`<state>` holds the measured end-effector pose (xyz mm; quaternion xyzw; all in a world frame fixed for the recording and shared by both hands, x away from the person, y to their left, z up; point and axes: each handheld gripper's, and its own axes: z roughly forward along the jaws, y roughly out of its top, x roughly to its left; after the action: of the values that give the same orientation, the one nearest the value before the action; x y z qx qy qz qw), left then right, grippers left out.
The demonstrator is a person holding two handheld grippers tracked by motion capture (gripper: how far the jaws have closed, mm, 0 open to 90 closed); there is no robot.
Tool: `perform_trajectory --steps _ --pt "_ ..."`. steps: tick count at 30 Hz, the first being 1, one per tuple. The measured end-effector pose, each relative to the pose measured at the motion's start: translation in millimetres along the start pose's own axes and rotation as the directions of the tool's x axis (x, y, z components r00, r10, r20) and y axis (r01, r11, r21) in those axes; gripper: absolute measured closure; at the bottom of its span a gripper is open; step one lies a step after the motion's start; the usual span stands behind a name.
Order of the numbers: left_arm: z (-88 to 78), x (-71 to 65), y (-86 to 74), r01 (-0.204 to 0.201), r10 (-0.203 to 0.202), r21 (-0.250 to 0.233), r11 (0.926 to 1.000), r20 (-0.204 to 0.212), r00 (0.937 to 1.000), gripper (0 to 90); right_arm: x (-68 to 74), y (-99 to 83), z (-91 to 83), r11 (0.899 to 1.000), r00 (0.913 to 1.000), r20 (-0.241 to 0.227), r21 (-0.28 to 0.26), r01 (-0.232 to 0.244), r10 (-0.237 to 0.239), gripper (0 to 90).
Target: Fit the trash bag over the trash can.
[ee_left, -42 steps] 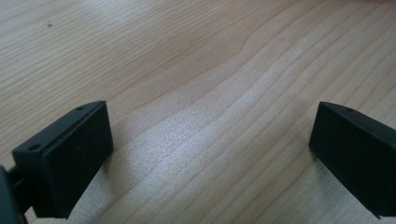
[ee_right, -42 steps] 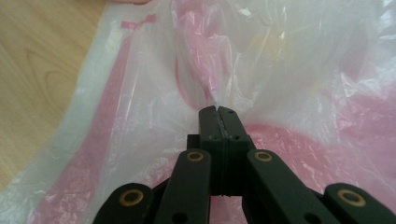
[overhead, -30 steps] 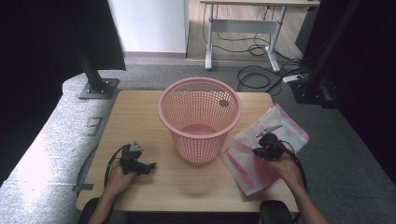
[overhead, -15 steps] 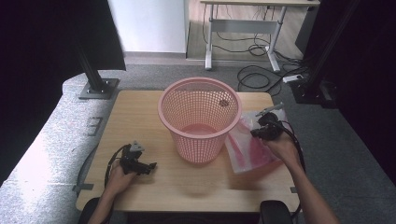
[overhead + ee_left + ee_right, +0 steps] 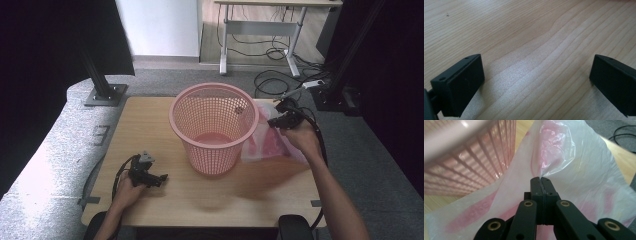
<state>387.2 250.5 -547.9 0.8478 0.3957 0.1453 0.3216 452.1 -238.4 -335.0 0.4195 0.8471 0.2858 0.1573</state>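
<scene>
In the high view, the right gripper [image 5: 281, 118] is raised beside the far right rim of the pink mesh basket [image 5: 214, 127], which stands upright on the wooden table [image 5: 150, 125]. A thin pink-and-clear plastic bag [image 5: 270, 142] hangs from that gripper, its long axis running down and toward the person from the pinched top edge, its lower end still trailing near the tabletop just right of the basket. The left gripper [image 5: 157, 177] rests low on the near left part of the table, well apart from the basket and pointing right.

A second earlier the bag lay spread flat on the table's right side with the right hand [image 5: 302, 140] down on it; since then hand and gripper have risen and shifted toward the basket, pulling the bag up off the wood into a hanging drape. The left gripper has kept its place.

The left gripper view looks along that gripper's two black jaws, which stand wide apart over bare wood grain with nothing between them.

The right gripper view gives what the high view blurs: the right gripper [image 5: 541, 181] has its jaws pressed together, clamped on a gathered fold of the plastic bag [image 5: 579, 175], whose film fans out beyond them. The basket's ribbed wall [image 5: 474, 162] stands close at the upper left, the bag's edge just beside it.
</scene>
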Motion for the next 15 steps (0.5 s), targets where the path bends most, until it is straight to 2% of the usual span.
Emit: perform_trajectory --steps 15 --pt "0.4 -0.4 0.1 -0.001 0.001 -0.002 1.0000 0.001 1.0000 0.0 12.1 47.4 -35.3 0.997 0.9994 -0.004 -0.068 0.035 -0.035 89.6"
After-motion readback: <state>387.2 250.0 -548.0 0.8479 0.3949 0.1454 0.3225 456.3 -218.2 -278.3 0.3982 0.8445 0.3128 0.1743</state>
